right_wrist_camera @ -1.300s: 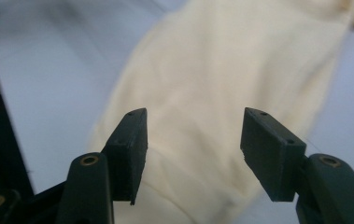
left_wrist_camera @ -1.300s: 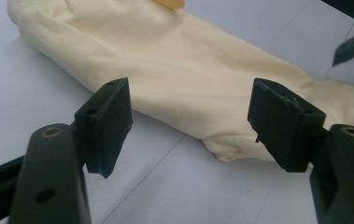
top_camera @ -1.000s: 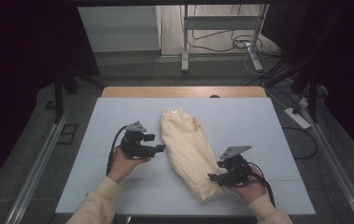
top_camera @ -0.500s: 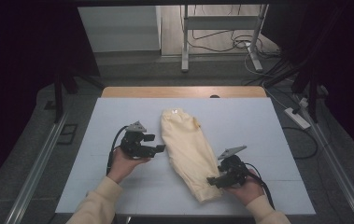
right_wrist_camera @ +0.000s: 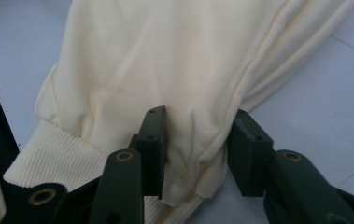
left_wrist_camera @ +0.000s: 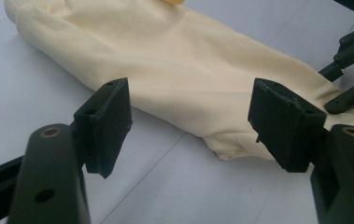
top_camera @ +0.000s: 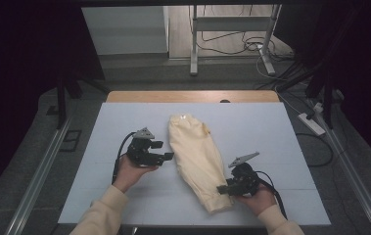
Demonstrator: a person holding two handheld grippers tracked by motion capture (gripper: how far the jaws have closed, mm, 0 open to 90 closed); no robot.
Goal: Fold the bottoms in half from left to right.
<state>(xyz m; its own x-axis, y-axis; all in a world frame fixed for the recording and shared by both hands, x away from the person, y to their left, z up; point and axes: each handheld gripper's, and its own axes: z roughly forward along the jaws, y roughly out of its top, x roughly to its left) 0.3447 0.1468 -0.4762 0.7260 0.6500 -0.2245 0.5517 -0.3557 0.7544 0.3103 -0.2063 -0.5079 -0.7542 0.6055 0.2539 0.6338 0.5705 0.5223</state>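
Observation:
A cream garment (top_camera: 195,156), folded into a long strip, lies on the white table (top_camera: 281,132) from the far middle toward the near right. My left gripper (top_camera: 162,150) hovers just left of it, open and empty. In the left gripper view its jaws (left_wrist_camera: 191,121) frame the garment (left_wrist_camera: 188,70) without touching it. My right gripper (top_camera: 223,190) is at the strip's near end. In the right gripper view it (right_wrist_camera: 195,144) is shut on a bunched fold of the garment (right_wrist_camera: 165,56) beside the ribbed hem (right_wrist_camera: 58,163). The right gripper (left_wrist_camera: 347,70) also appears in the left gripper view.
The table's far wooden edge (top_camera: 193,96) runs behind the garment. A power strip (top_camera: 312,123) and cables lie on the floor to the right. Metal stand legs (top_camera: 193,44) rise beyond the table. Rails (top_camera: 36,176) flank both sides.
My right gripper has moved left and down onto the garment's near end, and its jaws have drawn together on a fold. The left gripper has stayed put.

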